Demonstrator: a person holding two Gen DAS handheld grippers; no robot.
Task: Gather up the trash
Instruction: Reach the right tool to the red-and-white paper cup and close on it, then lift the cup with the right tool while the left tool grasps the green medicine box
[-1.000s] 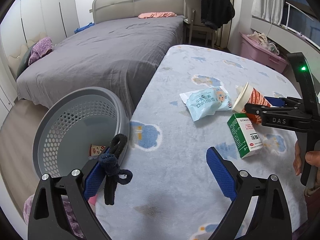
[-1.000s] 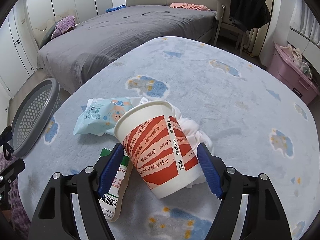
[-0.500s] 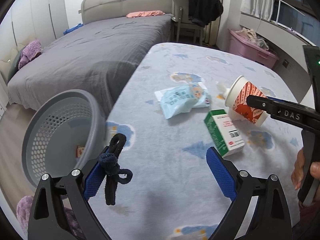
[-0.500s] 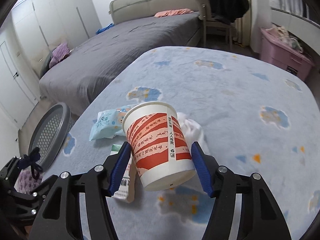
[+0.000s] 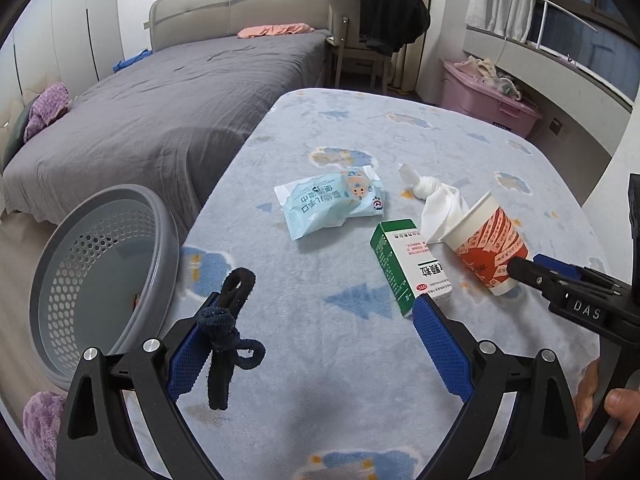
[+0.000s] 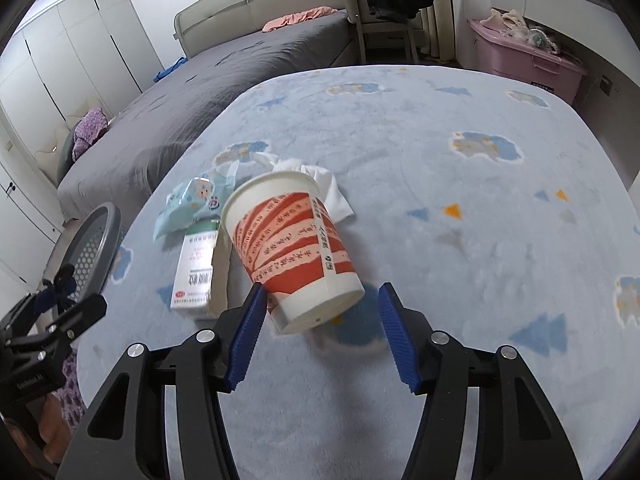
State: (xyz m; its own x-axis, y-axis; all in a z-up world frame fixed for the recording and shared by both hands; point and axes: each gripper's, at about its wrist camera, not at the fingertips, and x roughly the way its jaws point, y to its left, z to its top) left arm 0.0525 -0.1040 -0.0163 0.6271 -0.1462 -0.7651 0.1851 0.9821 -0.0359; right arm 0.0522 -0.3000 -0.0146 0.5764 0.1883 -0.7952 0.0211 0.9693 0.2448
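A red-and-white paper cup [image 6: 288, 248] leans tilted on the blue blanket [image 6: 440, 160], its rim up and away from me. My right gripper [image 6: 320, 292] has it between its closing jaws. The left pad touches the cup's base and a narrow gap shows at the right pad. In the left wrist view the cup [image 5: 488, 248] is beside a white tissue [image 5: 440, 208], a green-and-white box [image 5: 408, 264] and a light blue packet [image 5: 328, 204]. My left gripper [image 5: 320, 308] stands wide open above the blanket, with a black fabric loop [image 5: 228, 320] hanging on its left finger.
A grey perforated basket [image 5: 168, 240] stands off the blanket's left edge. Beyond are a grey bed [image 5: 180, 112], a chair with a dark jacket [image 5: 384, 20] and a pink storage box [image 5: 488, 96]. A person's hand [image 5: 612, 404] holds the right gripper's handle.
The right jaws have narrowed around the cup and the gripper has rolled. The cup has shifted right, uncovering the tissue. The left gripper has drifted sideways, still wide open.
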